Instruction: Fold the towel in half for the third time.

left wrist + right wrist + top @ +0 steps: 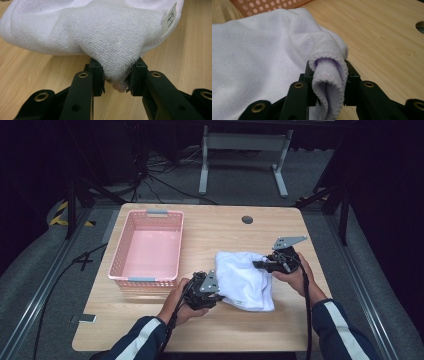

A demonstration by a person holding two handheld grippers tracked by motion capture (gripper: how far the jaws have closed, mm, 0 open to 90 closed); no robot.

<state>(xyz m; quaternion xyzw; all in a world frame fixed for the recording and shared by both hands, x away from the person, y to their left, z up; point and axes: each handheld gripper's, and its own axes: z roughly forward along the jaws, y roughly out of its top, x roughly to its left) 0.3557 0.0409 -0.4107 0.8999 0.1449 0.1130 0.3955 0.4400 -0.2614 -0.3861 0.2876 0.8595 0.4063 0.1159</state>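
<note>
Both-handed, left gripper (218,295) and right gripper (256,264) each pinch the white towel (243,279) (opposite edges).

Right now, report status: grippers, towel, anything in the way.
Left gripper and right gripper both clamped on towel edges. Towel bunched on table. Pink basket left of it, empty. Nothing between.

The white towel (100,32) runs off the left claw view's top edge.

The person wears dark navy sleeves (145,335) with a white stripe down each. Both tongs, left (216,292) and right (256,264), are black with brass-ringed screw holes, each topped by a grey three-cornered plate and trailing a black cable.
</note>
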